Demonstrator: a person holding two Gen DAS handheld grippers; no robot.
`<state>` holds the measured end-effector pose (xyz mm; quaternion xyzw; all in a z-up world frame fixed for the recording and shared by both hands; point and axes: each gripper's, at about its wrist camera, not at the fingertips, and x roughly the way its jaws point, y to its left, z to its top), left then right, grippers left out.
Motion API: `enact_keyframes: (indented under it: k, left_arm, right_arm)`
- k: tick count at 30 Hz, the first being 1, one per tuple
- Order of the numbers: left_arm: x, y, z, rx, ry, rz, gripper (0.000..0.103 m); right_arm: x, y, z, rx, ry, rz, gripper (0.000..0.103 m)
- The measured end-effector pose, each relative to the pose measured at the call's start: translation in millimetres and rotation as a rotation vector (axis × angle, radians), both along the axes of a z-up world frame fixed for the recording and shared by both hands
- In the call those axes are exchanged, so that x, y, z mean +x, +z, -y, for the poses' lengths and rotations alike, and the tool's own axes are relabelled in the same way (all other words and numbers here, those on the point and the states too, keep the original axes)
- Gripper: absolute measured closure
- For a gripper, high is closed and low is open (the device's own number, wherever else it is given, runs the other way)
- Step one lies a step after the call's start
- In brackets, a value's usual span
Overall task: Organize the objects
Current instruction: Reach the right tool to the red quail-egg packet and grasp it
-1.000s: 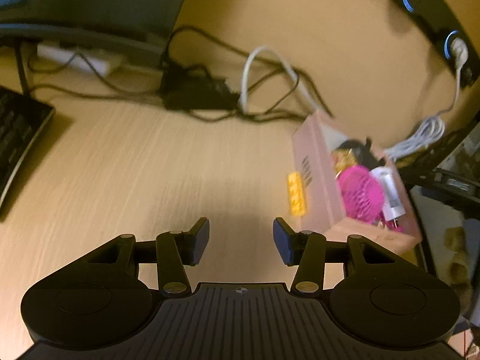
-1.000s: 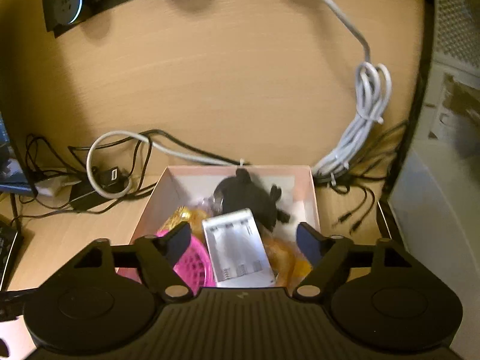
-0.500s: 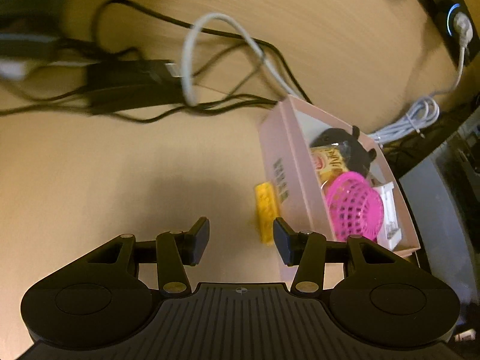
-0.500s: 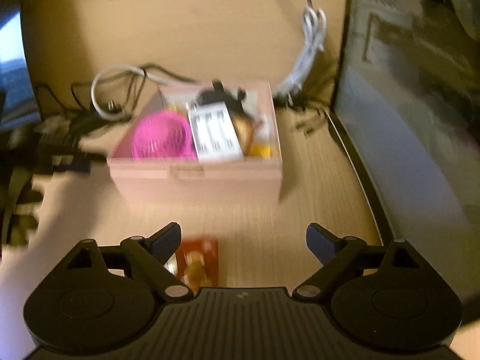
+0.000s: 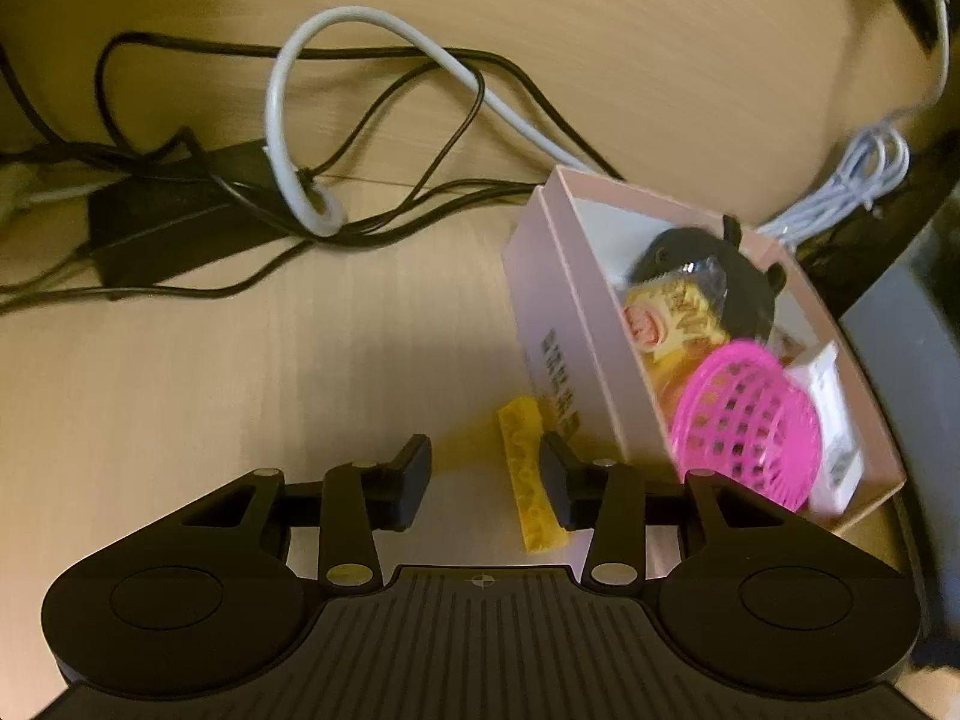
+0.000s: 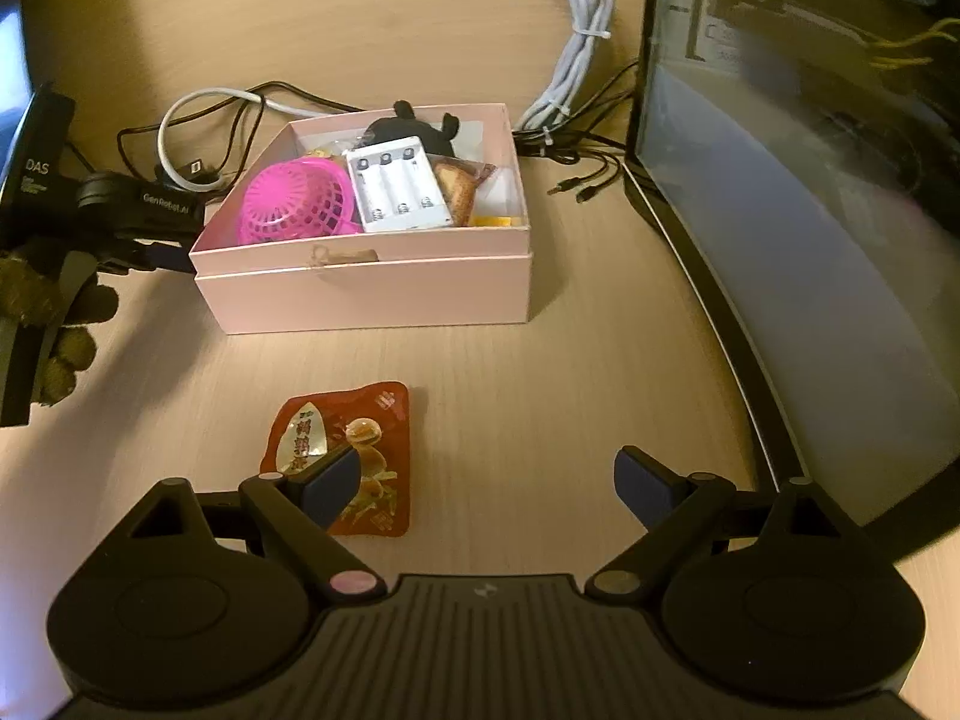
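A pink cardboard box (image 6: 360, 294) on the wooden desk holds a pink mesh basket (image 6: 294, 201), a white battery charger (image 6: 396, 186), a black plush toy (image 6: 414, 126) and snack packs. A yellow block (image 5: 531, 474) lies on the desk against the box's left wall (image 5: 558, 312). My left gripper (image 5: 485, 480) straddles the block with its jaws closing; the right pad is near the block and the left pad stands apart. A red snack packet (image 6: 342, 456) lies in front of the box. My right gripper (image 6: 487, 483) hangs wide open above it, its left finger over the packet.
Black cables, a black power adapter (image 5: 174, 228) and a looped white cable (image 5: 288, 138) lie behind the box. A bundled white cable (image 6: 576, 60) and a dark glossy case (image 6: 810, 240) are to the right. A gloved hand (image 6: 54, 330) holds the left gripper.
The left gripper moved right and down until the yellow block came between its jaws. The right gripper pulled back from over the box, opened wider, and now hangs over the red packet.
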<state>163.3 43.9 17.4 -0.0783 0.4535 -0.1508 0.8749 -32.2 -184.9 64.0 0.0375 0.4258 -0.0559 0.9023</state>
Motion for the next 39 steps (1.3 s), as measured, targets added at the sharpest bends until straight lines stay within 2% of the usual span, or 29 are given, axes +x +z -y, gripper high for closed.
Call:
enact_keyframes:
  k: [5, 11, 16, 19, 22, 26, 30, 32, 36, 39]
  left_arm:
    - [-25, 3, -4, 0.058, -0.012, 0.009, 0.062]
    - [-63, 4, -10, 0.07, -0.032, 0.011, 0.062]
    - [-86, 6, -8, 0.07, -0.074, 0.004, 0.062]
    - [-93, 7, -14, 0.055, -0.054, -0.009, 0.062]
    - [-94, 9, -27, 0.018, -0.003, -0.013, 0.062]
    - [-66, 19, -49, -0.063, 0.105, -0.013, 0.062]
    - [-12, 25, -33, 0.027, 0.088, 0.028, 0.062]
    - [11, 25, -21, 0.046, 0.07, 0.044, 0.062]
    - [44, 21, 1, 0.075, 0.037, 0.063, 0.062]
    - [58, 10, 14, 0.101, 0.017, 0.048, 0.062]
  right_arm:
    - [7, 1, -8, -0.006, 0.048, 0.013, 0.007]
    - [14, 0, -19, -0.004, 0.116, 0.022, 0.006]
    - [28, -9, -26, 0.025, 0.148, 0.004, 0.005]
    - [37, -16, -36, 0.035, 0.188, -0.005, 0.0]
    - [47, -24, -47, 0.023, 0.219, -0.015, 0.0]
    - [48, -26, -52, 0.021, 0.206, -0.018, 0.0]
    - [35, -16, -51, 0.017, 0.186, 0.001, 0.0]
    - [27, -12, -49, 0.006, 0.167, 0.006, 0.0]
    - [13, -10, -39, 0.01, 0.12, -0.014, 0.0]
    - [7, -12, -30, 0.007, 0.088, -0.032, 0.0]
